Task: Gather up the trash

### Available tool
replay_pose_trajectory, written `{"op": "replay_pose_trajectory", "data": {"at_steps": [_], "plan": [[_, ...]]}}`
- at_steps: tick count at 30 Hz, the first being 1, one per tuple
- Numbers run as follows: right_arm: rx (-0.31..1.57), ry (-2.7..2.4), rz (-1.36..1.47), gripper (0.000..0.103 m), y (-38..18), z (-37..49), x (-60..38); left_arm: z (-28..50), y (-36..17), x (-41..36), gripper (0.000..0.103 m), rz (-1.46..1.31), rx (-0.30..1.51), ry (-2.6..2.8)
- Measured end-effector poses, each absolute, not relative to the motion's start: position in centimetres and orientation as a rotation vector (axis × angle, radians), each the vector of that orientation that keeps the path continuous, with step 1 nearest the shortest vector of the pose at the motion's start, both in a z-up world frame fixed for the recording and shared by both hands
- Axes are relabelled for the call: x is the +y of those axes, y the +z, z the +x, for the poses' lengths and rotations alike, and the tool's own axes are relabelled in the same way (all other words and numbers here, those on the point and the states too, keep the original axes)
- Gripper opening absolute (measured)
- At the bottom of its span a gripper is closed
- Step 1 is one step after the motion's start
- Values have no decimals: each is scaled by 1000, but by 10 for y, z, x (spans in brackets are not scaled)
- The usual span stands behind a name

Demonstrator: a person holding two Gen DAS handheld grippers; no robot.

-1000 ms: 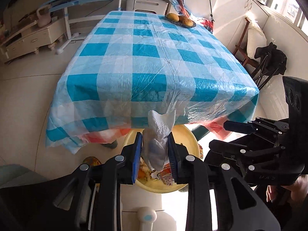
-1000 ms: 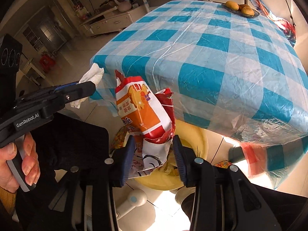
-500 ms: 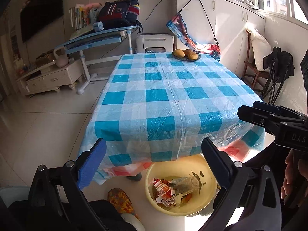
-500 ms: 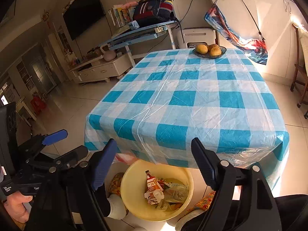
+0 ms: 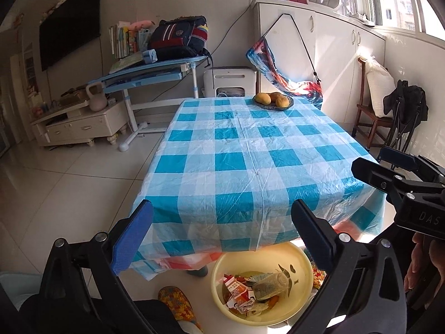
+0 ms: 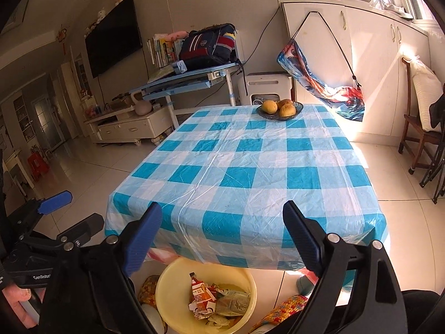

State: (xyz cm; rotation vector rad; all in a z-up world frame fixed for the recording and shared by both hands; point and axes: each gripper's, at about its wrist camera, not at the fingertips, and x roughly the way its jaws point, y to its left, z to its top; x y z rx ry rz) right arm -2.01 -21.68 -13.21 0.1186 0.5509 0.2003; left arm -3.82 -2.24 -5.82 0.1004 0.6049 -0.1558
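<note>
A yellow basin [image 5: 299,258] stands on the floor under the near table edge; it also shows in the right wrist view [image 6: 169,281]. In it lie a red-orange snack wrapper [image 5: 236,290], a crushed plastic bottle [image 5: 271,285] and other scraps. The wrapper also shows in the right wrist view [image 6: 200,295]. My left gripper [image 5: 222,236] is open and empty, above the basin. My right gripper [image 6: 222,233] is open and empty, also above the basin. Each gripper shows at the edge of the other's view.
The table [image 5: 239,164] has a blue-and-white checked plastic cloth. A dark bowl of mangoes [image 5: 273,100] sits at its far end. A wooden chair [image 5: 372,114] stands at the right. A blue desk [image 5: 155,75] and a low cabinet [image 5: 80,125] stand at the back left.
One second ago my left gripper held a white tissue and my right a snack wrapper. Both opened and dropped them into the basin. Both grippers have since pulled up and back.
</note>
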Motion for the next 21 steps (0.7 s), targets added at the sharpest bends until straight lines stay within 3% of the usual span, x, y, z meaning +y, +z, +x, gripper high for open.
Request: {"op": "replay_pose_trajectory", "data": {"at_steps": [9, 13, 21], "plan": [[407, 173, 9, 90, -105, -38, -208, -33, -17, -11, 96, 128, 562, -102], [365, 164, 23, 93, -93, -47, -215, -35, -21, 2, 96, 36, 584, -122], [387, 161, -14, 94, -97, -65, -207, -50, -25, -14, 96, 162, 518, -97]]}}
